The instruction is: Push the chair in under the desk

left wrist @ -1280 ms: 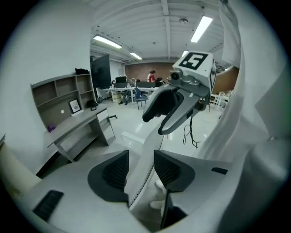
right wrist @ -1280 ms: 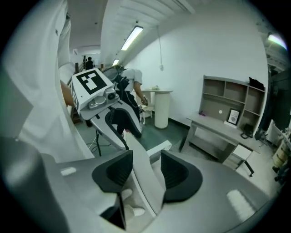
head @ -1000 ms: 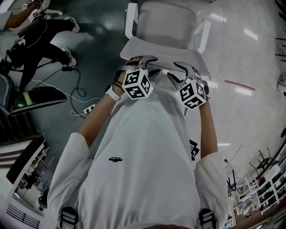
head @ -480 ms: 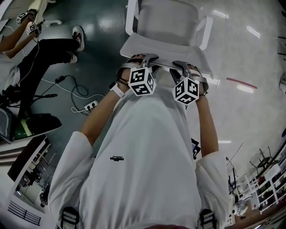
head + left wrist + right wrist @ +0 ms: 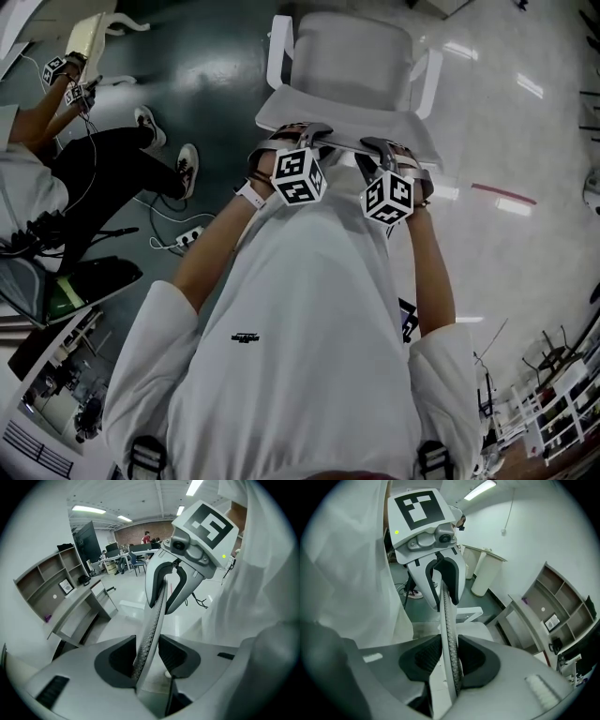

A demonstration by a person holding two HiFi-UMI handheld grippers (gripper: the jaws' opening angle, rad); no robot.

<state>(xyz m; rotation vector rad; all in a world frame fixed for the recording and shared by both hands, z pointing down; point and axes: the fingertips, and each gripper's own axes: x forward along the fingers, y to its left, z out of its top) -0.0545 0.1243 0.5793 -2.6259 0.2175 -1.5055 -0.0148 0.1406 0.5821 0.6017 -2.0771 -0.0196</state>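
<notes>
A white chair (image 5: 347, 66) stands in front of me, its seat facing away. Both grippers sit on the top edge of its backrest (image 5: 342, 127). My left gripper (image 5: 298, 133) is closing, and the thin mesh edge (image 5: 151, 630) stands between its pads and touches them. My right gripper (image 5: 386, 150) is closing too, and its pads press both sides of the same edge (image 5: 449, 639). A grey desk (image 5: 77, 609) with shelves (image 5: 44, 581) behind it stands past the chair, and it also shows in the right gripper view (image 5: 534, 620).
At the left a seated person (image 5: 112, 164) stretches legs over the dark floor, with cables and a power strip (image 5: 187, 232) nearby. A red strip (image 5: 503, 192) marks the pale floor at right. Two white bins (image 5: 485, 576) stand against the wall.
The two marker cubes have drawn a little closer together on the backrest's top edge. The seated person at left has shifted their legs. The chair sits slightly farther up the view.
</notes>
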